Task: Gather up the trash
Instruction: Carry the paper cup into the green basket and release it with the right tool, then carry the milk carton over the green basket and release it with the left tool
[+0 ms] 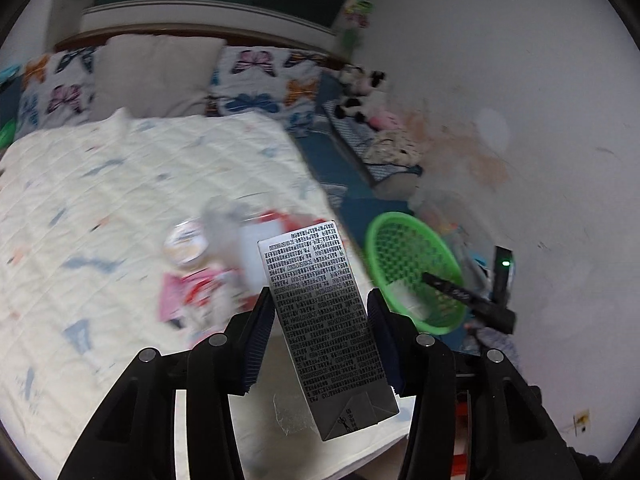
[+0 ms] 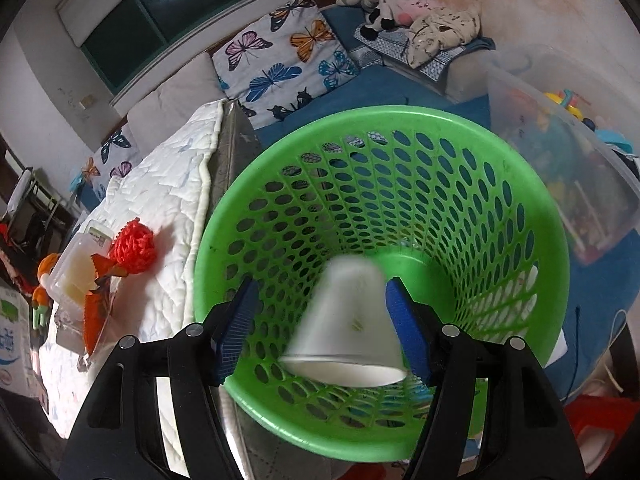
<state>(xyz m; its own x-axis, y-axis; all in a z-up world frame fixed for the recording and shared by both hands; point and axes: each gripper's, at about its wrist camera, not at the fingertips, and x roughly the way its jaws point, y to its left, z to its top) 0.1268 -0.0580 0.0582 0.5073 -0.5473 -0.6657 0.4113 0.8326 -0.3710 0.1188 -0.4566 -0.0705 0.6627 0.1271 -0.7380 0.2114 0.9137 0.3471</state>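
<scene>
My left gripper (image 1: 318, 312) is shut on a grey carton (image 1: 324, 320) covered in black print, held above the white quilted bed (image 1: 120, 200). Blurred trash lies on the bed ahead: a clear cup (image 1: 188, 246) and red-and-white wrappers (image 1: 200, 292). The green mesh basket (image 1: 416, 272) stands to the right beside the bed. In the right wrist view, my right gripper (image 2: 320, 320) is open over the basket (image 2: 520, 240). A white paper cup (image 2: 348, 320), blurred, is between the jaws, mouth toward me, inside the basket's opening.
A clear storage bin of toys (image 2: 560, 152) stands right of the basket. A red knitted ball (image 2: 134, 246), a plastic container (image 2: 76, 272) and orange wrappers (image 2: 96, 304) lie on the bed's left side. Butterfly pillows (image 2: 280, 60) and plush toys (image 2: 384, 0) are at the back.
</scene>
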